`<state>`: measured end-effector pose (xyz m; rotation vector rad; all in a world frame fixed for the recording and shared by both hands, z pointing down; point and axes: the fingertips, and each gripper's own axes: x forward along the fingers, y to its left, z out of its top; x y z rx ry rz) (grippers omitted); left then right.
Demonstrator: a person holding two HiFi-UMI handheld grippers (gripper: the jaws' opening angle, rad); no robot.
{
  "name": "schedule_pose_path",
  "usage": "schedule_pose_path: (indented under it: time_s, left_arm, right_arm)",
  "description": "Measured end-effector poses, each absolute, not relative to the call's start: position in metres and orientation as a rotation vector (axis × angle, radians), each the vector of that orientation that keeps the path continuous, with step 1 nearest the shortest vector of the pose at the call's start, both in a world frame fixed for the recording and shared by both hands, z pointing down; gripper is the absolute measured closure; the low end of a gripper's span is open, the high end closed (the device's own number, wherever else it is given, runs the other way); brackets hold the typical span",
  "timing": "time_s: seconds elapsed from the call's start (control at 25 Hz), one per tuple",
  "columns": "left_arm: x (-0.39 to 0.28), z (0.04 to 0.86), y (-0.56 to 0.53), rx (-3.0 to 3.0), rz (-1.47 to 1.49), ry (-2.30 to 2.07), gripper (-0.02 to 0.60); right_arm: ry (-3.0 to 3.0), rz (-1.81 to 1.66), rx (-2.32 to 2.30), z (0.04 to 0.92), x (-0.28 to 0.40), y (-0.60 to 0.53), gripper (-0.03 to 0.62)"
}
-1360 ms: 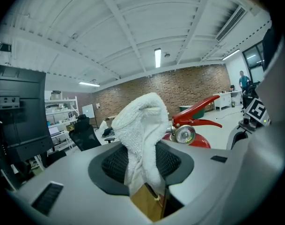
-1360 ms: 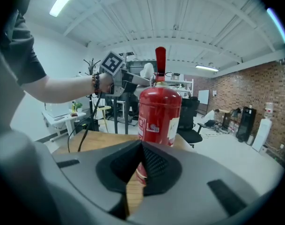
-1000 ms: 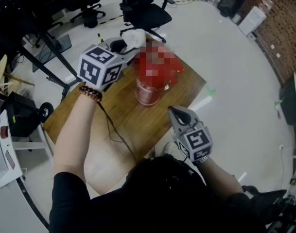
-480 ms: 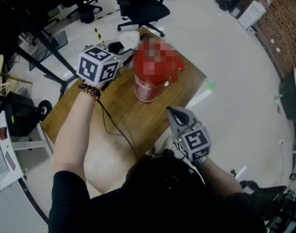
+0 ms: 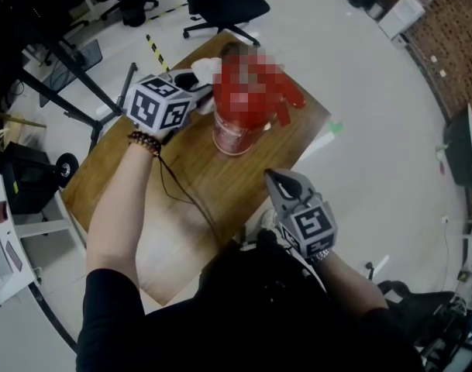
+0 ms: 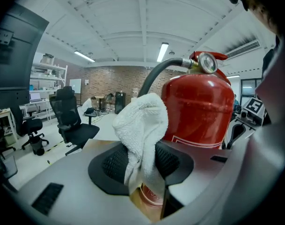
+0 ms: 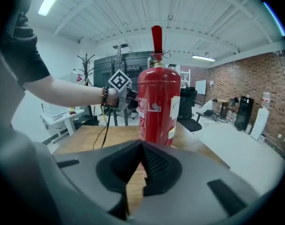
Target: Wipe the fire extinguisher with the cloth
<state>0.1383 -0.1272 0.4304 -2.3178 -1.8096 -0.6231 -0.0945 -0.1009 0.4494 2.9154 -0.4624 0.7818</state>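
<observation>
A red fire extinguisher (image 5: 239, 126) stands upright on the wooden table (image 5: 197, 184); its top is under a mosaic patch in the head view. In the left gripper view the extinguisher (image 6: 198, 107) fills the right side, with a black hose and a gauge on top. My left gripper (image 5: 198, 87) is shut on a white cloth (image 6: 141, 125), which it holds against the extinguisher's left side. The cloth (image 5: 207, 68) shows as a white lump by the cylinder. My right gripper (image 5: 278, 178) is shut and empty, short of the extinguisher (image 7: 157, 107) at the near table edge.
A black cable (image 5: 185, 200) trails over the table from the left hand. Black office chairs (image 5: 224, 2) stand on the floor beyond the table. A black frame stand (image 5: 73, 84) is at the left, and a coat rack (image 7: 86, 64) behind.
My left gripper has come down along the extinguisher's left side with the cloth in it. The right gripper has barely moved.
</observation>
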Motion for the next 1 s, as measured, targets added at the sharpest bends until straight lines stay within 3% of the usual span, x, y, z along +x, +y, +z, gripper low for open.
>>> schedule_pose_path:
  time_s: [1.0]
  left_arm:
    - [0.139,0.577,-0.129,-2.257,-0.934,-1.759,0.439]
  right_arm:
    - [-0.483,0.888,2.884,0.477,-0.087,-0.113,0.576]
